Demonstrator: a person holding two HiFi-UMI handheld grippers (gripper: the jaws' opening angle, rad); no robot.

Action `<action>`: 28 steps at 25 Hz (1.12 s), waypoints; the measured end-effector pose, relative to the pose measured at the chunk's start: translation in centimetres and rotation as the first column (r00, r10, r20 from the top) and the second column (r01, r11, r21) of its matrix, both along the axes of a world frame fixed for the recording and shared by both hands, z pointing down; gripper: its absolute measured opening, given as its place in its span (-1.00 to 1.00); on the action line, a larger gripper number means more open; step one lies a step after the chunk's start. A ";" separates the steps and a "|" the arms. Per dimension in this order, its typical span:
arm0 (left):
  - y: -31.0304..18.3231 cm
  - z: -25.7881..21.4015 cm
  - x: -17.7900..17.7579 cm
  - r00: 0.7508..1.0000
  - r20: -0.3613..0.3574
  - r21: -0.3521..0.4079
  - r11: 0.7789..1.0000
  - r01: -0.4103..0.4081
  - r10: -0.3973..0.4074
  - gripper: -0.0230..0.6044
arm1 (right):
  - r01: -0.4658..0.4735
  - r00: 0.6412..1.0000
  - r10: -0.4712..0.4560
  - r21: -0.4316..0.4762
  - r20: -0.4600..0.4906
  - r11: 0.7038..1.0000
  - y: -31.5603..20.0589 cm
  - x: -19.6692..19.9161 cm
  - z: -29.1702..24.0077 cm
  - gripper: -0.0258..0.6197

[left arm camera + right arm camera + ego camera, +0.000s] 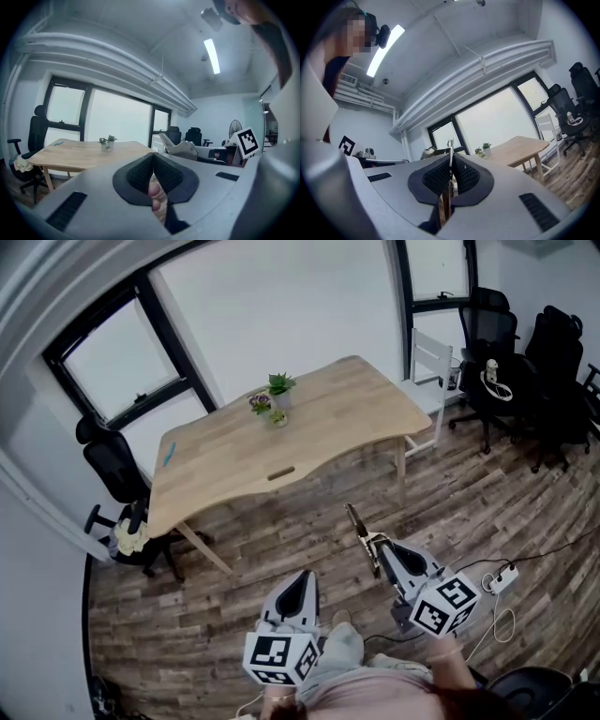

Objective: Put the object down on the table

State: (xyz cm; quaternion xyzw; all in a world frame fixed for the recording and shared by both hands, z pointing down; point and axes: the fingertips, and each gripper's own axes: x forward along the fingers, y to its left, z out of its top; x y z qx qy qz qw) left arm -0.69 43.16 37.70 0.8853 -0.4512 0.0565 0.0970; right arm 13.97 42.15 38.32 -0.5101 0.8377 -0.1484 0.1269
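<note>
1. my right gripper point(377, 545) is clamped on the slim object point(354, 519), held in the air short of the table point(309, 442).
2. its long axis points forward, toward the table.
3. my left gripper point(301, 579) has its jaws pressed together, empty.

Left gripper point(302, 582), right gripper point(382, 547): pale grey wedge shells, black ribbed pads point(139, 174). Left cube point(278, 657), right cube point(443, 604): white, black square markers. Person: light grey trousers point(337, 645), dusty-pink top point(375, 694).
</note>
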 end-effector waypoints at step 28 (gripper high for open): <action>-18.0 -0.2 -5.1 0.999 -0.024 -0.004 1.000 -0.022 0.022 -0.92 | 0.027 1.000 -0.028 -0.010 -0.002 1.000 -19.1 -5.8 0.1 -0.92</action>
